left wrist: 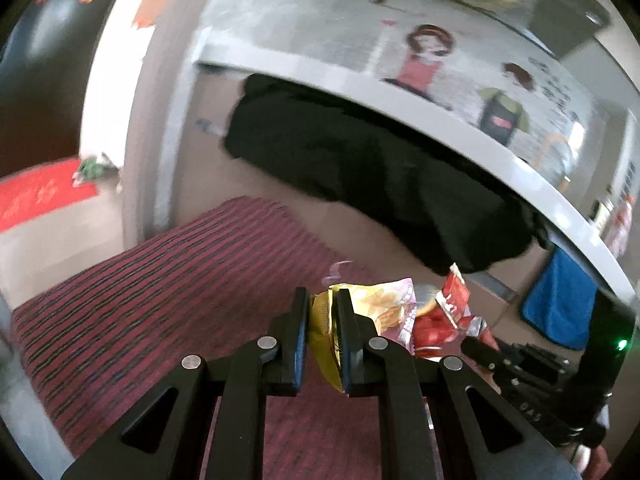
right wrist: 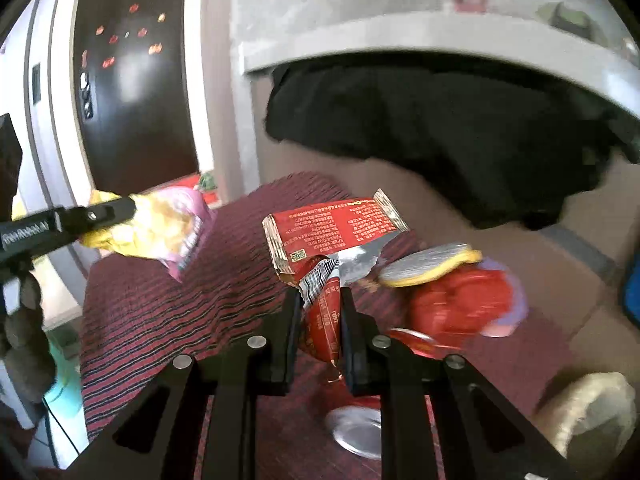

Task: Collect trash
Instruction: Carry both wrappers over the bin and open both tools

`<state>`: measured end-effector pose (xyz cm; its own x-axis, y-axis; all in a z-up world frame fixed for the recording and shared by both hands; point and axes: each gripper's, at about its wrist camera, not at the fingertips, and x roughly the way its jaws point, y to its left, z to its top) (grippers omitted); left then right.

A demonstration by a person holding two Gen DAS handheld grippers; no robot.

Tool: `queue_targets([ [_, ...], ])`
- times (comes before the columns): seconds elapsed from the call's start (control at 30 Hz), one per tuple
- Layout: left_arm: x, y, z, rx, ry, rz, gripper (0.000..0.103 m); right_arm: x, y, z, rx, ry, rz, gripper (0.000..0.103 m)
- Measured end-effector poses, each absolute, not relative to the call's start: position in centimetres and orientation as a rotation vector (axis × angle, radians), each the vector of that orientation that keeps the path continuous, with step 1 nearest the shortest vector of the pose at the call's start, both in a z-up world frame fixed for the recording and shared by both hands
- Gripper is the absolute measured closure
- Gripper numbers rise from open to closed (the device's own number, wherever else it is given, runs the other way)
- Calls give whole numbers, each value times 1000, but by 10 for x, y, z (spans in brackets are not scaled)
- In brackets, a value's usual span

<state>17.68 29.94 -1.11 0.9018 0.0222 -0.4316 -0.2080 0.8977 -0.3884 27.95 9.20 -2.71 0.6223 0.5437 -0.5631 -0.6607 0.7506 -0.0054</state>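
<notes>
My left gripper [left wrist: 322, 300] is shut on a yellow and pink snack bag [left wrist: 380, 308], held above the striped red mat [left wrist: 160, 300]. The same bag [right wrist: 160, 228] and left gripper [right wrist: 132, 206] show at the left of the right wrist view. My right gripper [right wrist: 320, 294] is shut on a torn red wrapper [right wrist: 336, 232] with a silver inside, lifted above the mat [right wrist: 200, 300]. The red wrapper [left wrist: 452, 300] also shows in the left wrist view. Another red and purple packet with a silver-yellow lid [right wrist: 460, 296] sits just right of it, blurred.
A red drink can [right wrist: 360, 428] lies on the mat below my right gripper. A black cloth [right wrist: 460, 140] hangs from a white ledge [right wrist: 400, 44] behind. A beige lump [right wrist: 592, 420] lies at the lower right. A dark door [right wrist: 132, 92] stands at the left. A blue cloth [left wrist: 560, 300] hangs at the right.
</notes>
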Motion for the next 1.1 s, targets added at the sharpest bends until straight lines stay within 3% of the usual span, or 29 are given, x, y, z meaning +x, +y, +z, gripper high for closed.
queue_targets([
  [0.53, 229, 80, 26, -243, 335, -125, 89, 238, -122, 33, -60, 416, 383, 87],
  [1.1, 241, -62, 8, -66, 337, -232, 89, 235, -246, 16, 39, 424, 229, 86],
])
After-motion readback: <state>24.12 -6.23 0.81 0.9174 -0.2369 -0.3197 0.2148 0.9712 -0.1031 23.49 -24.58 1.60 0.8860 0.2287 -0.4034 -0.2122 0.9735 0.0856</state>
